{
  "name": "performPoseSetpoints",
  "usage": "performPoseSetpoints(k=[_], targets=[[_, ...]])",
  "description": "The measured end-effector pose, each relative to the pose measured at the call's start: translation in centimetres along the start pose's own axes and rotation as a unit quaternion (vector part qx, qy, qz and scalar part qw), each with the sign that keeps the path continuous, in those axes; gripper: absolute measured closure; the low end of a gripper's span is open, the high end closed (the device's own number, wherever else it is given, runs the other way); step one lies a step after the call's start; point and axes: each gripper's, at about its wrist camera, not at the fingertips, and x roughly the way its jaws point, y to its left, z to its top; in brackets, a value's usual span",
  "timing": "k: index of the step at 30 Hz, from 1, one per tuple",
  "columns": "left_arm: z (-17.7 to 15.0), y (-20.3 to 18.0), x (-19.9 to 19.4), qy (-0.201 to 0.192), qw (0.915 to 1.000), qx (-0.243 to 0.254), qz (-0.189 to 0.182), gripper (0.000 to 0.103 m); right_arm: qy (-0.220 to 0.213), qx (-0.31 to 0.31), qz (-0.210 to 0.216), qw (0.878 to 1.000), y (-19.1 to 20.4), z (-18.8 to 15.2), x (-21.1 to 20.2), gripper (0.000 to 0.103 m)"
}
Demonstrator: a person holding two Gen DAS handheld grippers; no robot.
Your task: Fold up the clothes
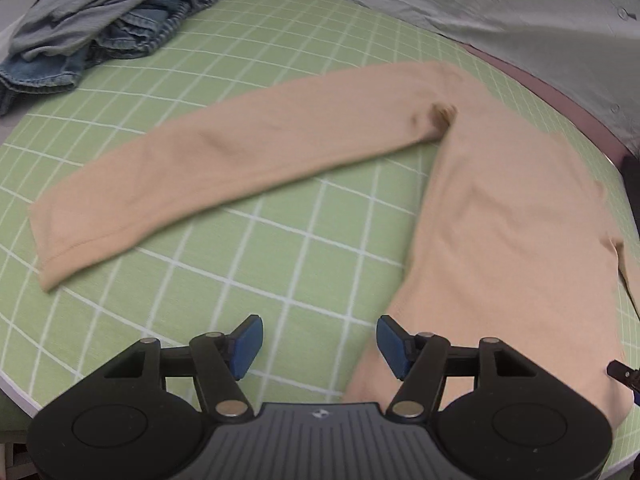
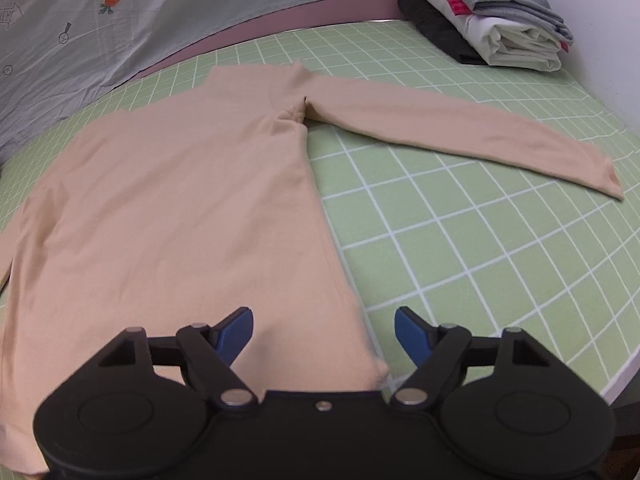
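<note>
A peach long-sleeved top (image 2: 180,200) lies spread flat on a green mat with a white grid (image 2: 480,240), its body filling the left and centre of the right wrist view and one sleeve (image 2: 460,136) stretching toward the right edge of the frame. The right gripper (image 2: 323,334) hovers at the bottom centre, its blue-padded jaws spread wide and holding nothing; the top's lower right corner sits between them, and whether the pads touch the cloth cannot be told.

In the left wrist view the same top (image 1: 512,240) runs down the right side of the frame, with its other sleeve (image 1: 224,168) reaching across the centre toward the left. The left gripper (image 1: 320,346) sits at the bottom centre, jaws likewise spread and empty, the right pad over the top's lower edge and the left pad over bare mat (image 1: 200,288).

A heap of unfolded jeans and grey clothing (image 1: 104,28) occupies the upper left of the left wrist view. A stack of folded clothes (image 2: 492,16), grey, white, red and dark, rests in the upper right of the right wrist view. A grey sheet printed with a carrot (image 2: 80,32) lies beyond the mat's far edge, across the upper left of that view.
</note>
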Motion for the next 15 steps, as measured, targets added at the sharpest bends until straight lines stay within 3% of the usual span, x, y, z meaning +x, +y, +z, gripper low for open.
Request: performPoseSetpoints(k=[2, 5, 7, 9, 10, 11, 15], targets=[[-0.8, -1.4, 0.3, 0.011, 0.9997, 0.014, -0.016, 0.039, 0.005, -0.005, 0.012, 1.000, -0.3, -0.5, -0.1, 0.027], [-1.8, -2.5, 0.3, 0.011, 0.9996, 0.025, -0.010, 0.040, 0.012, -0.016, 0.041, 0.999, -0.8, -0.9, -0.4, 0.034], [-2.3, -3.1, 0.1, 0.009, 0.9994, 0.034, -0.006, 0.043, 0.015, -0.032, 0.054, 0.998, -1.0, -1.1, -0.6, 0.054], [-2.8, -3.8, -0.1, 0.005, 0.9984, 0.056, 0.004, 0.079, 0.019, -0.047, 0.066, 0.997, -1.2, -1.0, -0.9, 0.069], [-3.0, -4.0, -0.2, 0.005, 0.9978, 0.065, 0.014, 0.096, 0.019, -0.050, 0.078, 0.996, -1.5, -1.0, -1.2, 0.084], [-3.1, -4.0, -0.4, 0.001, 0.9979, 0.064, 0.012, 0.097, 0.019, -0.052, 0.090, 0.994, -1.7, -0.8, -1.4, 0.092], [-2.9, -2.8, -2.6, -0.023, 0.9996, 0.012, -0.012, 0.097, 0.009, -0.031, 0.148, 0.988, -3.3, 0.7, -3.8, 0.096]])
